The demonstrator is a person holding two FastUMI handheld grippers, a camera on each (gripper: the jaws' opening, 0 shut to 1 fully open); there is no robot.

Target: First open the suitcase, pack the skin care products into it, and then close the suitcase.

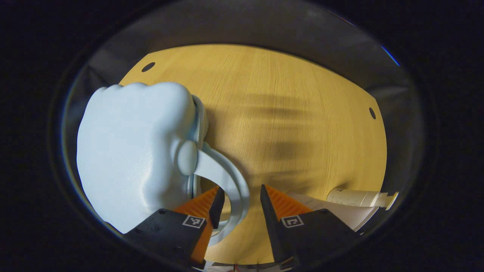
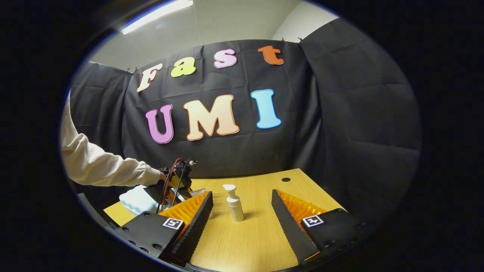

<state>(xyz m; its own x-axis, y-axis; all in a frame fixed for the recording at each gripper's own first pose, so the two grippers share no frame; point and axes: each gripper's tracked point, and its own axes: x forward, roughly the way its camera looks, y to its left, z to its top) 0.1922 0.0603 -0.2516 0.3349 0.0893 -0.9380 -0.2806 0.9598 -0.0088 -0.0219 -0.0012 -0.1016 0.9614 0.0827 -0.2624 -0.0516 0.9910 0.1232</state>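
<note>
Below, the left tool [image 1: 238, 204] spreads wide around the pale-blue suitcase's [image 1: 132, 151] stiff, slick loop handle [image 1: 230, 181], likely the best hold; the right tool [image 2: 242, 211] spreads wide too.

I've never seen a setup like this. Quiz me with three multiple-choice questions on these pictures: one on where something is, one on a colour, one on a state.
1. Where does the pump bottle stand in the right gripper view?
A. Upright on the wooden table
B. Inside the suitcase
C. In a hand

2. What colour is the suitcase?
A. Red
B. Pale blue
C. Black

3. How does the left gripper stand?
A. Clamped on the bottle
B. Open, fingers either side of the suitcase handle
C. Shut on nothing

Answers:
1 A: it stands alone on the tabletop between the right gripper's fingers.
2 B: its shell is light blue.
3 B: a gap shows between the fingers, with the handle in it.
</note>
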